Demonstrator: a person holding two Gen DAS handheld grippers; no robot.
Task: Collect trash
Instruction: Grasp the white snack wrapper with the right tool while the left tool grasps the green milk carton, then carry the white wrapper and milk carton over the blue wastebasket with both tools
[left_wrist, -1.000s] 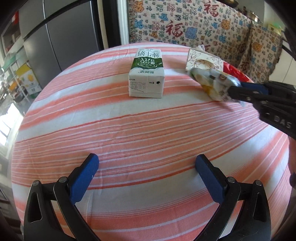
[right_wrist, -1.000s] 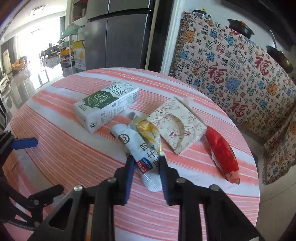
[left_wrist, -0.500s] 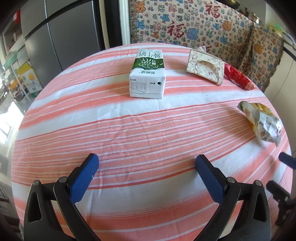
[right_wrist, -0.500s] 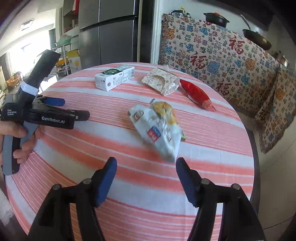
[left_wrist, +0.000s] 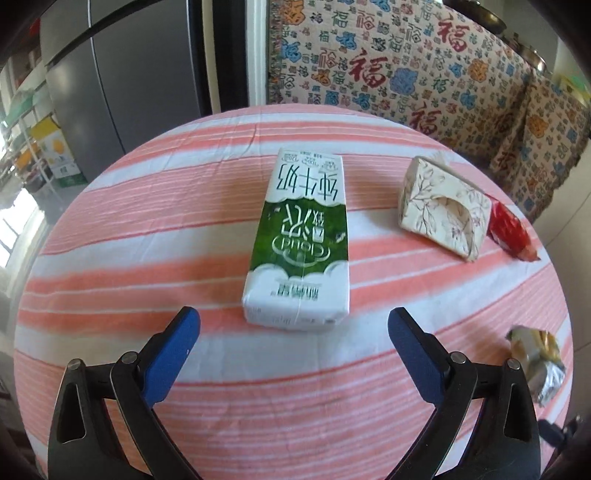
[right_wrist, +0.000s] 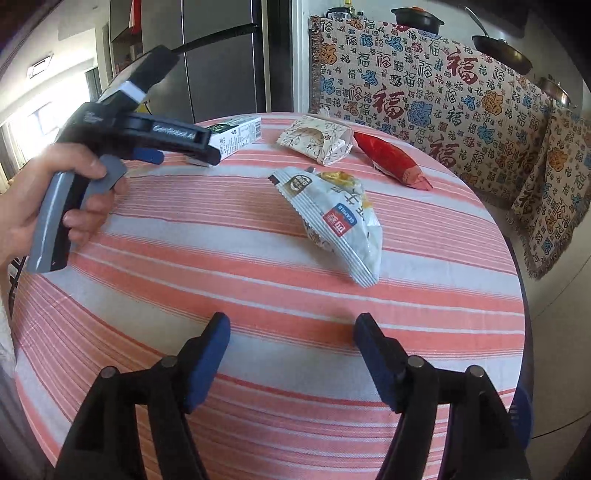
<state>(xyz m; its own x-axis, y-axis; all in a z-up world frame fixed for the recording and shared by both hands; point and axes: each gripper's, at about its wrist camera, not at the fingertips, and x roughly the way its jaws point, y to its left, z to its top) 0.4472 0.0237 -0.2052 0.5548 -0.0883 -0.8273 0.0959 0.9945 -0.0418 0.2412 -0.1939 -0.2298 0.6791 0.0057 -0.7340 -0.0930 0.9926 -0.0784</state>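
Note:
A green and white milk carton lies flat on the round striped table. My left gripper is open just in front of the carton's near end, with a finger at each side. It also shows in the right wrist view, close to the carton. A crumpled white snack wrapper lies in the middle right of the table. My right gripper is open and empty, a little short of the wrapper. The wrapper shows at the right edge of the left wrist view.
A floral paper box and a red packet lie at the far right of the table. A patterned sofa cover stands behind the table. A grey fridge is at the back left.
My right gripper let go of the snack wrapper and pulled back; the wrapper now lies on the table. My left gripper moved forward up to the milk carton.

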